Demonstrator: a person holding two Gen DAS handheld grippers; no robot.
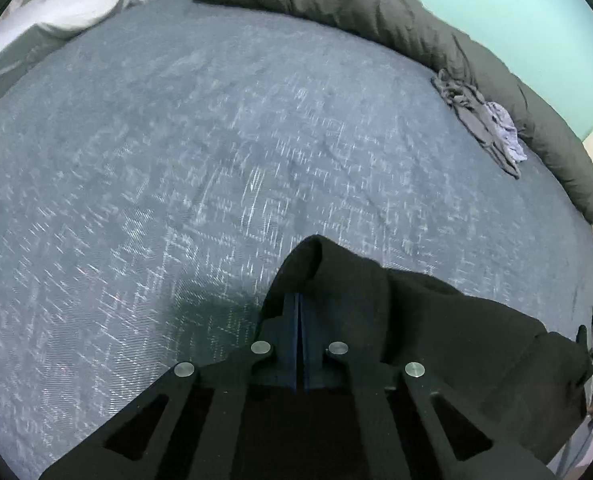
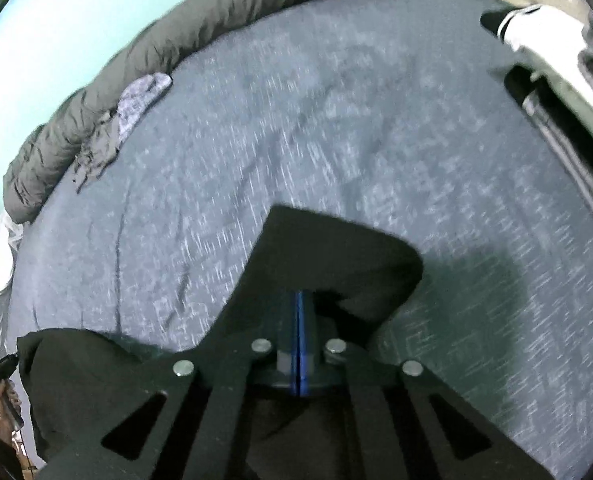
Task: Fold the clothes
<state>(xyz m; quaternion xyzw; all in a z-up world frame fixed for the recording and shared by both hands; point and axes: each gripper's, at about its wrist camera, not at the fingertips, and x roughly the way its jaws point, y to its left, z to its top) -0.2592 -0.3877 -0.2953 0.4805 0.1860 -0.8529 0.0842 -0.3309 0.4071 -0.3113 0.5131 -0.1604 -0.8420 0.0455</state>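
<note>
Here, both claws, left claw (image 1: 299, 300) and right claw (image 2: 299, 300), clamp black garment (image 1: 436, 320).

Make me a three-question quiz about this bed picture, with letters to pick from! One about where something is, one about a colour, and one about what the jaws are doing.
1. Where does the small crumpled clothes pile lie?
A. In the middle of the bed
B. At the bed's edge, against the dark rolled duvet
C. On the floor

2. What colour is the garment being held?
A. Black
B. Red
C. Yellow

3. How are the jaws of both grippers?
A. Wide open over the bed
B. Closed on the garment
C. Closed on a pillow

Answers:
1. B: the clothes pile sits on the blue bedsheet right beside the duvet.
2. A: the garment looks black in both views.
3. B: the left gripper and right gripper each show blue pads pressed together with black cloth draped over them.
</note>
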